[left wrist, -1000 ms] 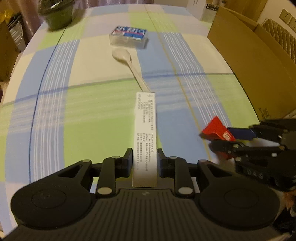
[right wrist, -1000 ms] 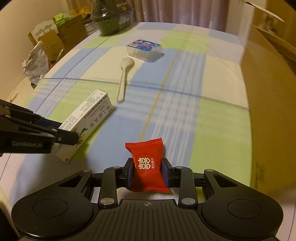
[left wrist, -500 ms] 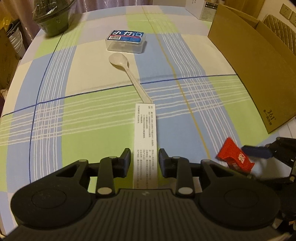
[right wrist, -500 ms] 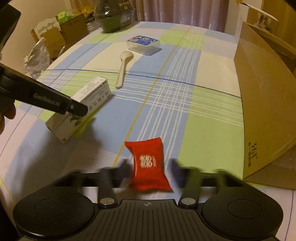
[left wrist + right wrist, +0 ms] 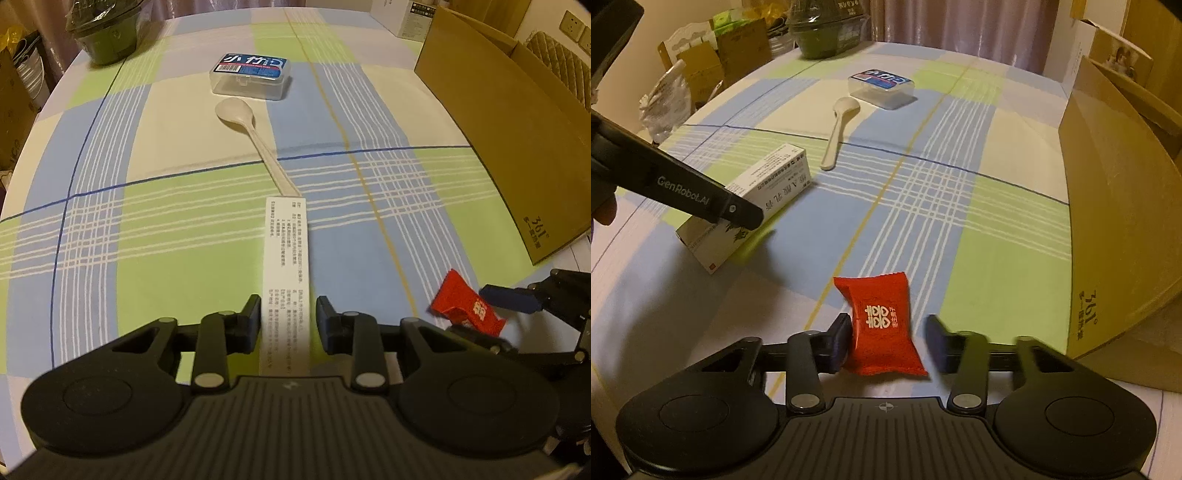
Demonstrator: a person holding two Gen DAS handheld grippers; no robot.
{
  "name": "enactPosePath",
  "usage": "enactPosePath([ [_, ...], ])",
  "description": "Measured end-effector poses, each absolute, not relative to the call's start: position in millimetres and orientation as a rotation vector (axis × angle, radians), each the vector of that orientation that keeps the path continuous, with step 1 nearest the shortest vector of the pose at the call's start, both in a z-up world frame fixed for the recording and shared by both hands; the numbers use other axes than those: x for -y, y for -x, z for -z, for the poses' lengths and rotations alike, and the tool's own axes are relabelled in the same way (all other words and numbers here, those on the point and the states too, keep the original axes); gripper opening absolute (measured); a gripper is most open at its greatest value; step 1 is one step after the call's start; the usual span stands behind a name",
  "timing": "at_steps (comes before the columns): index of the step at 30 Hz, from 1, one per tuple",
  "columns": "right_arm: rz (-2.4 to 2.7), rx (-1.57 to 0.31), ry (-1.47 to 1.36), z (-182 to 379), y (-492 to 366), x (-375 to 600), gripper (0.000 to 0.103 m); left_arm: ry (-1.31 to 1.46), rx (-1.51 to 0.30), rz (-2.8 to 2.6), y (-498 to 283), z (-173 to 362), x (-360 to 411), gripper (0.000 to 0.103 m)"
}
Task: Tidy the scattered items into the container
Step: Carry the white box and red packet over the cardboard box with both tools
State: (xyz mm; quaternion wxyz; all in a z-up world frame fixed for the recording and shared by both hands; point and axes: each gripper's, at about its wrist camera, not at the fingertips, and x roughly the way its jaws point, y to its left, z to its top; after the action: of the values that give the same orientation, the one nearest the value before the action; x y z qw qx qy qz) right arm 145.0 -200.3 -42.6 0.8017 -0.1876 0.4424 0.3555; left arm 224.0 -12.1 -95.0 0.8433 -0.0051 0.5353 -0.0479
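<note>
My left gripper (image 5: 288, 314) is open around the near end of a long white printed box (image 5: 286, 266) that lies on the checked tablecloth; the jaws stand just off its sides. My right gripper (image 5: 888, 341) is open, with a red candy packet (image 5: 882, 325) between its fingers, touching only the left finger. The packet (image 5: 467, 308) and the right gripper (image 5: 524, 314) show at the right edge of the left wrist view. The white box (image 5: 750, 206) lies left of the packet, with the left gripper's finger (image 5: 701, 199) over it. The brown cardboard box (image 5: 1123, 229) stands at the right.
A white plastic spoon (image 5: 255, 142) and a clear lidded case with a blue label (image 5: 251, 75) lie farther up the table. A dark green bowl (image 5: 105, 31) sits at the far left corner. Boxes and bags (image 5: 694, 70) crowd the room left of the table.
Both grippers opened: the left let go of the white box, the right's jaws spread away from the red packet. Both views pulled back and up slightly.
</note>
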Motion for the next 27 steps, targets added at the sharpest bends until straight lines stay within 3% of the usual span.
enactPosePath([
  [3, -0.756, -0.960, 0.385, 40.9, -145.2, 202.0, 0.034, 0.010, -1.131, 0.112, -219.6, 93.8, 12.6, 0.021],
  [27, -0.719, -0.929, 0.329, -6.9, -105.8, 240.8, 0.034, 0.014, -1.114, 0.150, -151.4, 56.8, 44.0, 0.021],
])
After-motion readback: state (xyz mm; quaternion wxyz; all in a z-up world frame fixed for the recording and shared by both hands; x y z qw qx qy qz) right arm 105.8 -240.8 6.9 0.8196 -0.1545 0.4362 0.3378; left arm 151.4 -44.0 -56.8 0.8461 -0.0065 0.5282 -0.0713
